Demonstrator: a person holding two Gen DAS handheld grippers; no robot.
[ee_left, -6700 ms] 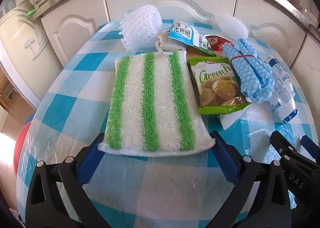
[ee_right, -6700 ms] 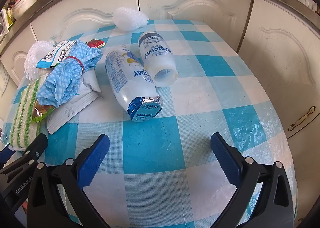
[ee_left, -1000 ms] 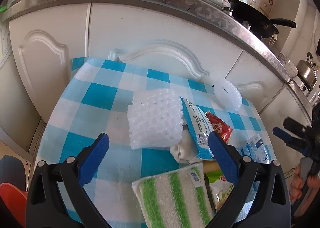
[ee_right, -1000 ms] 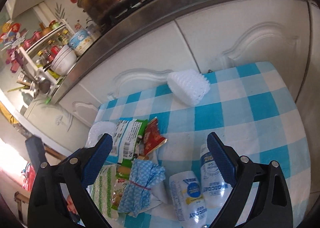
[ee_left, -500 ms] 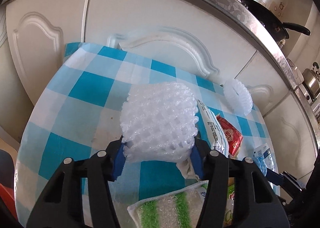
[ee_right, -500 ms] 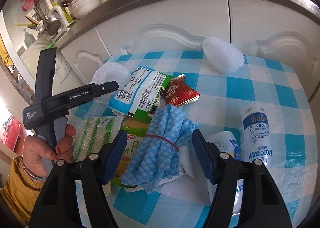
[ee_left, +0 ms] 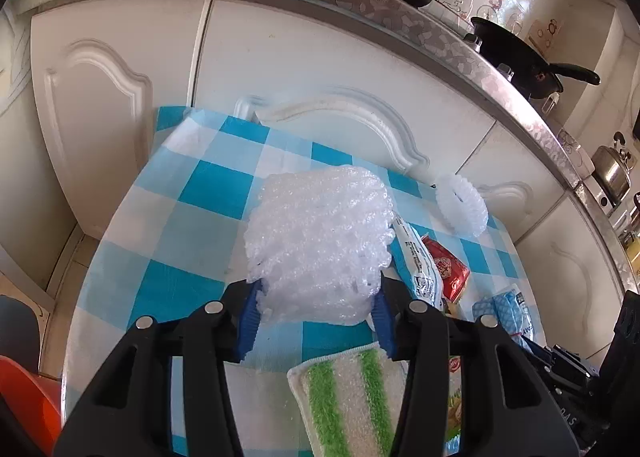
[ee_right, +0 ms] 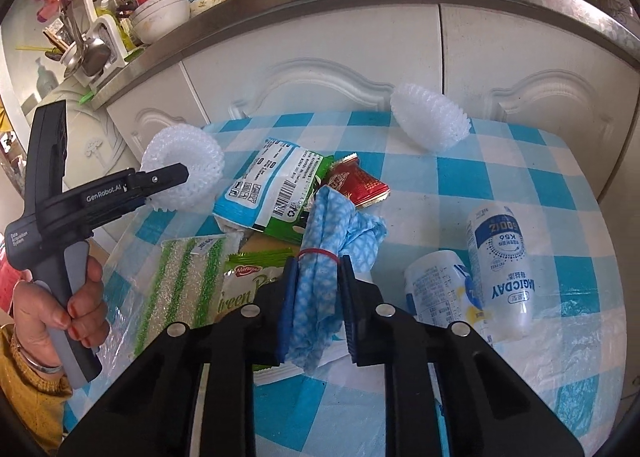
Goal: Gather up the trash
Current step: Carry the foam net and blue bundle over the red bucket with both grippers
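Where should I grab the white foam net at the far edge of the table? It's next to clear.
Take the foam net across its ribbed sides, near the middle, coming from the front, angled down. It lies tilted on its side at the table's far edge, apart from the other trash, so nothing blocks either side. It looks soft and hollow, so it would probably squash inward; a light squeeze should hold it.

White foam net sleeve clamped between fingers, blue checked cloth bundle pinched upright

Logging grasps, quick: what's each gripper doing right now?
Left gripper: jaws just closed, pads pressing the foam net.
Right gripper: shut on the blue cloth.
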